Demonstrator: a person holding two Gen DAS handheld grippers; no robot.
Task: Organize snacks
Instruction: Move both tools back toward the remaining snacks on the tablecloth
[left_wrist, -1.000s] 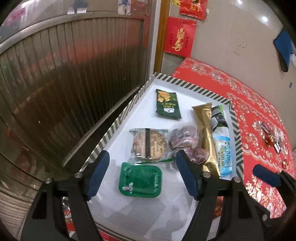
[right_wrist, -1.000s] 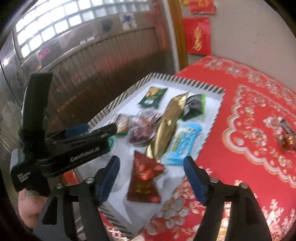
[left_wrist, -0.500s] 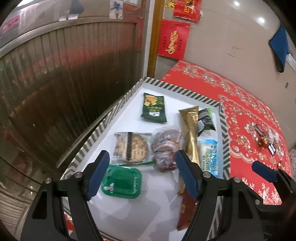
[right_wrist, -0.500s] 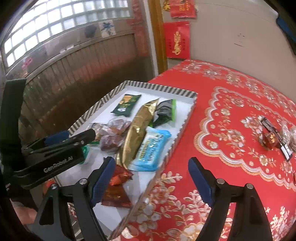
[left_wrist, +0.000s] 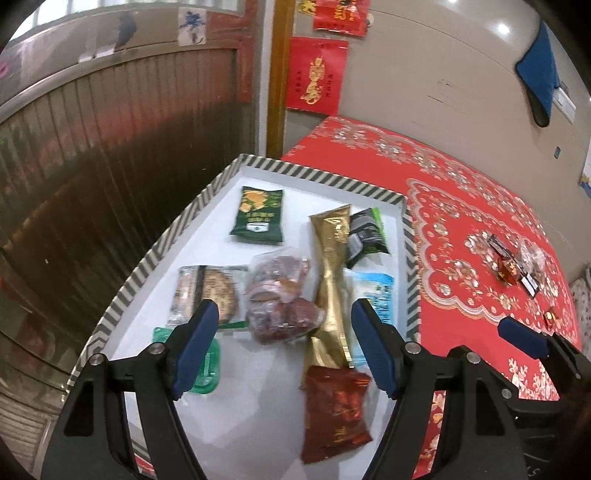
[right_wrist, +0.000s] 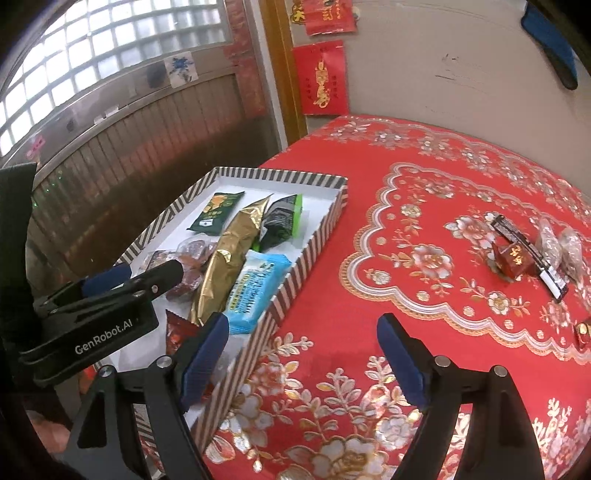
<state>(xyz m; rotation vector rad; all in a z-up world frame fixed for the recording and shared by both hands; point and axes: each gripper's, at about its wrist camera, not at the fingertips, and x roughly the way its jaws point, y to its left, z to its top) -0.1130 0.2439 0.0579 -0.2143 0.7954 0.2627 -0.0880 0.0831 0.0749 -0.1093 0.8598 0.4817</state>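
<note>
Left wrist view. Left gripper (left_wrist: 282, 343): jaws wide, holding nothing, above the near half of the striped tray (left_wrist: 173, 236). Tray contents: green pack (left_wrist: 258, 216), gold pouch (left_wrist: 330, 280), dark pack with green edge (left_wrist: 365, 236), light-blue pack (left_wrist: 375, 295), clear bag of brown pieces (left_wrist: 280, 295), wrapped round biscuit (left_wrist: 210, 291), green tub (left_wrist: 207, 365) partly behind the left finger, dark red pack (left_wrist: 334, 413) nearest the camera. Risk: the packs overlap and touch, so a closing gripper may pinch two wrappers at once or drag a neighbour; the gold pouch lies over the red pack's top edge.

Right wrist view. Right gripper (right_wrist: 304, 358): jaws wide, empty, over the red tablecloth (right_wrist: 424, 177) beside the tray's right wall. Loose snacks (right_wrist: 532, 254) remain on the table, well apart from the tray: a small red box, a dark bar, two clear wrapped pieces, one small red item at the far right edge. Risk: small, smooth items may slip or skid on the cloth under the pads; the cloth itself may bunch if the tips press low. On return, the tray's raised wall could catch a low-carried item, and both grippers working near the same corner may collide.
</note>
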